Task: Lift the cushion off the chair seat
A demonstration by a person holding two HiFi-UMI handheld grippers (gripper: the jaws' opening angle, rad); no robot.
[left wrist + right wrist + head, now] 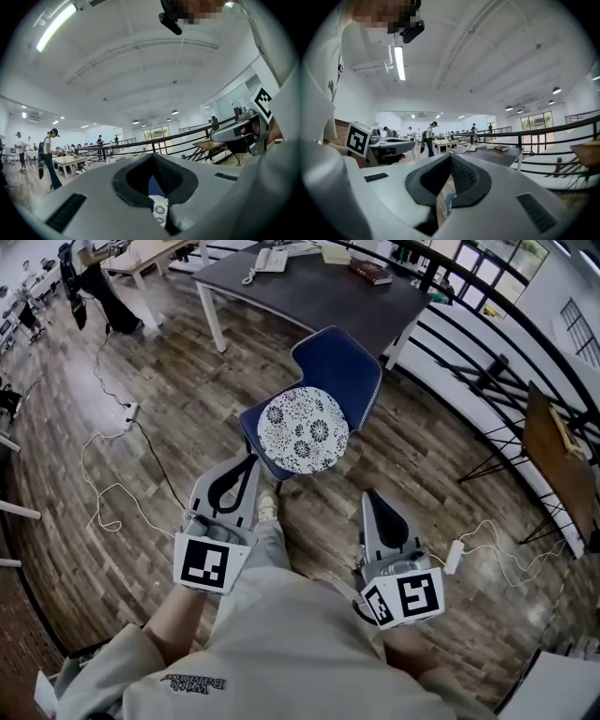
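Head view shows round white floral cushion (303, 430) on chair (342, 362); left hand-held gripper (246, 461), right hand-held gripper (373, 496) closed.

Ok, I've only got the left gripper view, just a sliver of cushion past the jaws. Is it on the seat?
Observer: Yes, the head view shows the cushion lying flat on the seat of the chair.
Operator: Anything touching it?
Observer: No. The left gripper is just short of the seat's front edge, the right gripper further back.
Operator: Right jaws?
Observer: Shut, nothing between them.
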